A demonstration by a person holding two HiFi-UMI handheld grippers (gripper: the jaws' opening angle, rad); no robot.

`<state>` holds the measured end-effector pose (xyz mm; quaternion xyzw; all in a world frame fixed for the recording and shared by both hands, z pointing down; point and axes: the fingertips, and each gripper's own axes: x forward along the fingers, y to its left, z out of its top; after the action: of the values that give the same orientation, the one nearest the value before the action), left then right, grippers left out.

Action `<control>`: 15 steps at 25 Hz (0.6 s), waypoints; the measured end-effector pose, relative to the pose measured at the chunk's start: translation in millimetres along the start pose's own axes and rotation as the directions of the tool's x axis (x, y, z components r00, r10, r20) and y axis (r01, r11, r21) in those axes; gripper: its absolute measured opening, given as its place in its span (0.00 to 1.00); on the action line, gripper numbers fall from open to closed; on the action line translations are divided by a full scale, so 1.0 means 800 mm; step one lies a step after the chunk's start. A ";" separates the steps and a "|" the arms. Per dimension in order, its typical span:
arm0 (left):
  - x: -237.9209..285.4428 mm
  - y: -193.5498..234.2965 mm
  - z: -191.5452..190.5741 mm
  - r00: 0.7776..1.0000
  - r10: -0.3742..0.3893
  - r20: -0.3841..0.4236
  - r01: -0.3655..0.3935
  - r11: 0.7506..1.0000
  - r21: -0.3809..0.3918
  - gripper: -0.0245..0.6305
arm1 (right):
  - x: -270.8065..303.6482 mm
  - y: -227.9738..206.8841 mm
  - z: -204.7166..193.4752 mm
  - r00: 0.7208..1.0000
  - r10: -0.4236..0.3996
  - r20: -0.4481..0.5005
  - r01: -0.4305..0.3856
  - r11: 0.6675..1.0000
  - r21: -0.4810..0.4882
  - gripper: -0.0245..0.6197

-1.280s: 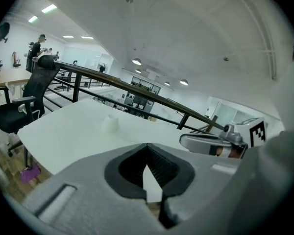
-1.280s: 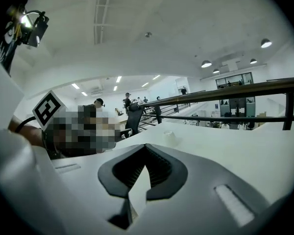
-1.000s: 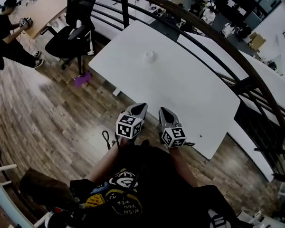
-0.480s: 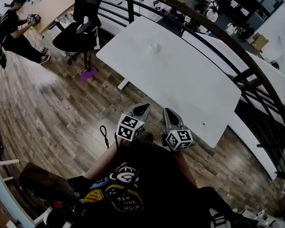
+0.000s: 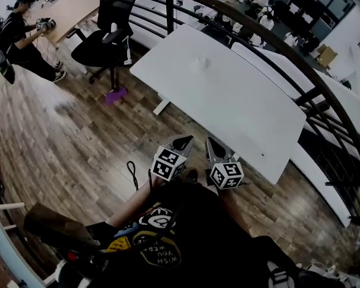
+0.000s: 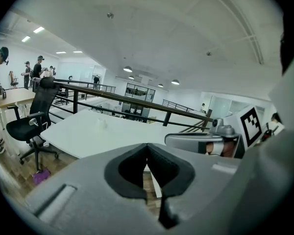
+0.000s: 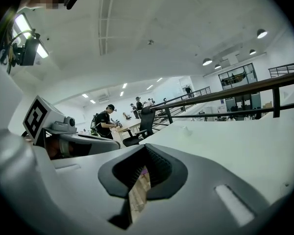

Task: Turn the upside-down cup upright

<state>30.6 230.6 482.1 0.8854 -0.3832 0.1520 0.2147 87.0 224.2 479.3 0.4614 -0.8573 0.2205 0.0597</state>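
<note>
Cup (image 5: 199, 63), too small to tell its orientation, sits toward far end of white counter (image 5: 252, 119), well ahead of left gripper (image 5: 182, 143) and right gripper (image 5: 211, 144), both clenched empty at near edge, neither clearly nearer

White rect. table (image 5: 246, 107), top bare except one small pale cup (image 5: 199, 63) near the far end; too small to tell which way up. Table stands on wood-plank floor (image 5: 78, 143), w/ black office chair (image 5: 102, 44) & purple object (image 5: 115, 95) near its far corner.
</note>
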 end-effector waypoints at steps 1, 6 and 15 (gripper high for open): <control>-0.004 -0.004 0.000 1.000 0.002 0.003 -0.002 1.000 -0.001 0.05 | -0.004 0.003 0.000 1.000 0.006 -0.001 -0.006 1.000 -0.001 0.04; -0.015 -0.012 0.000 1.000 0.020 0.018 -0.019 1.000 -0.020 0.05 | -0.020 0.007 0.004 1.000 0.024 0.000 -0.024 1.000 -0.004 0.04; -0.007 0.003 0.004 1.000 0.018 0.020 -0.018 1.000 0.019 0.05 | -0.002 0.005 0.005 1.000 0.031 -0.002 -0.031 0.999 -0.019 0.04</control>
<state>26.0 230.9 477.5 0.8854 -0.3920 0.1486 0.2011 84.7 225.7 474.1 0.4474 -0.8663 0.2137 0.0615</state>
